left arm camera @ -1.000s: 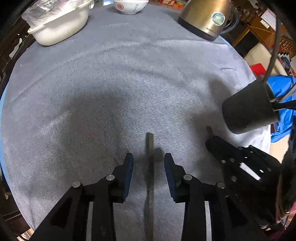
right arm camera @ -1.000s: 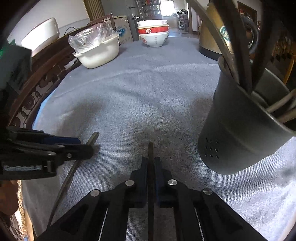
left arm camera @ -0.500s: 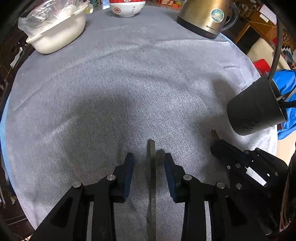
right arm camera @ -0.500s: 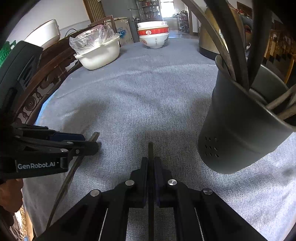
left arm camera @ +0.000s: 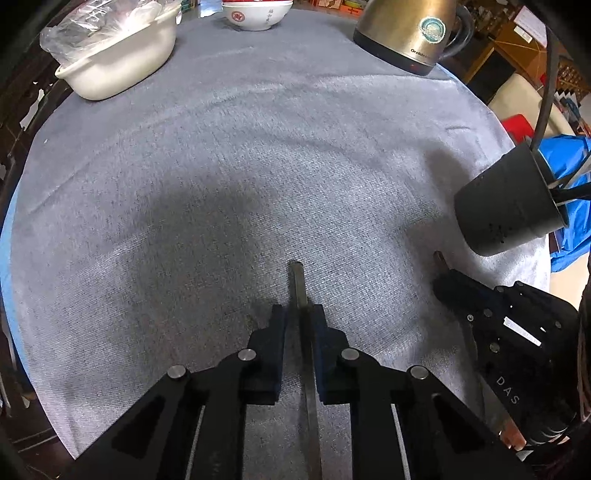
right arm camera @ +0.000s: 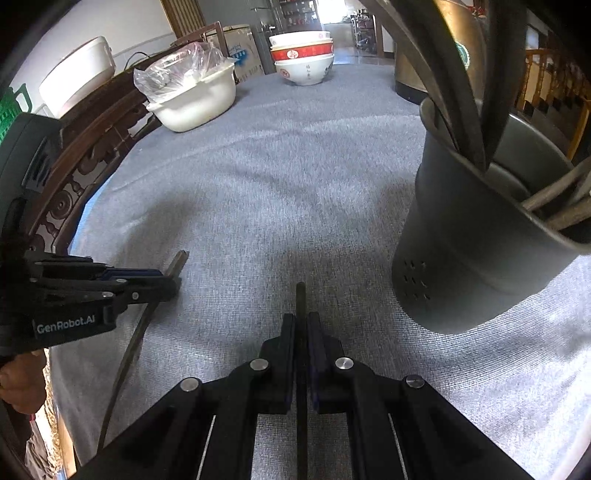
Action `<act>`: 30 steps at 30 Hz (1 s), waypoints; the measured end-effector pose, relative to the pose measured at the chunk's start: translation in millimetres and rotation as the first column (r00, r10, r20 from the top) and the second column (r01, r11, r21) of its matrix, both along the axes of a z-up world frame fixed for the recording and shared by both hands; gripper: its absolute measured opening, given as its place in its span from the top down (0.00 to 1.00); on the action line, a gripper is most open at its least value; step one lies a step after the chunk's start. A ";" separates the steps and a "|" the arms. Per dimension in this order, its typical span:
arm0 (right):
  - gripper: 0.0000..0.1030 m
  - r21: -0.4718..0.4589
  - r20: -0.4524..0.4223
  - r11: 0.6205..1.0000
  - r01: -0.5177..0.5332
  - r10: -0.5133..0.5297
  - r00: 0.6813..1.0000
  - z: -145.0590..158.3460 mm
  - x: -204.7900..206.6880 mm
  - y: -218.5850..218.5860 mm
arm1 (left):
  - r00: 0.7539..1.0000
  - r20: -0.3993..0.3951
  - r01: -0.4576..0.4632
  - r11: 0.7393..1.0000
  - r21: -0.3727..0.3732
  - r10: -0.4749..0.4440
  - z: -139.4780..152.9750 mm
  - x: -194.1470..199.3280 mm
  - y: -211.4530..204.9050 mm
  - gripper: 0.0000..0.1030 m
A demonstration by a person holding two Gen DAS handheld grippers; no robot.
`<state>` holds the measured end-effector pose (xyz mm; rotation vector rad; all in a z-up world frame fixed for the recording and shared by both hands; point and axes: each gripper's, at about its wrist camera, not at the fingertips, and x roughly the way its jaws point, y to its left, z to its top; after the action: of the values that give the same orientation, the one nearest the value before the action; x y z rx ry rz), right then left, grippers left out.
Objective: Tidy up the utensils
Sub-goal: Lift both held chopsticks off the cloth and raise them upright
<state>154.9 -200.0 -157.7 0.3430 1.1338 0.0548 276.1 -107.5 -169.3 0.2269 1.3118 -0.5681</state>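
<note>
A flat metal utensil handle lies on the grey tablecloth, pointing away from me. My left gripper straddles it; its jaws are closing and the pads meet the handle's edges. The right wrist view shows this gripper low over the cloth, with the handle tip sticking out past it. My right gripper is shut on a thin dark utensil handle; it appears to the right in the left wrist view. A dark grey perforated utensil holder with several utensils stands just right of it.
A white basin with a plastic bag, stacked bowls and a metal kettle stand along the table's far side. A carved wooden chair back runs along the left edge. A hand holds the left gripper.
The left jaws have narrowed from well apart to tight around the flat handle. The right gripper has stayed shut on its thin utensil, in place.
</note>
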 end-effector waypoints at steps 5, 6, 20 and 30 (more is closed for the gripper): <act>0.91 0.000 -0.044 1.000 -0.010 0.010 0.999 0.2 8.0 0.4 | 1.000 -0.010 -0.011 1.000 0.004 0.011 0.4 6.0 2.0 0.87; 0.91 -0.005 -0.054 1.000 -0.015 0.015 0.998 0.7 9.4 1.3 | 1.000 -0.010 -0.011 1.000 0.007 0.011 0.5 6.0 1.2 0.86; 0.90 -0.069 -0.075 0.996 -0.049 0.044 0.996 2.3 13.8 6.1 | 0.998 0.059 0.026 0.995 0.100 -0.032 -1.2 -2.8 -20.6 0.83; 0.91 -0.124 -0.060 0.989 -0.078 0.071 0.996 3.2 18.9 13.0 | 0.994 0.100 0.034 0.993 0.115 -0.046 0.4 -15.2 -26.7 0.83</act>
<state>173.8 -187.0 -154.5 0.1902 1.1991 0.0389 260.9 -134.2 -168.8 0.3721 1.2429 -0.5099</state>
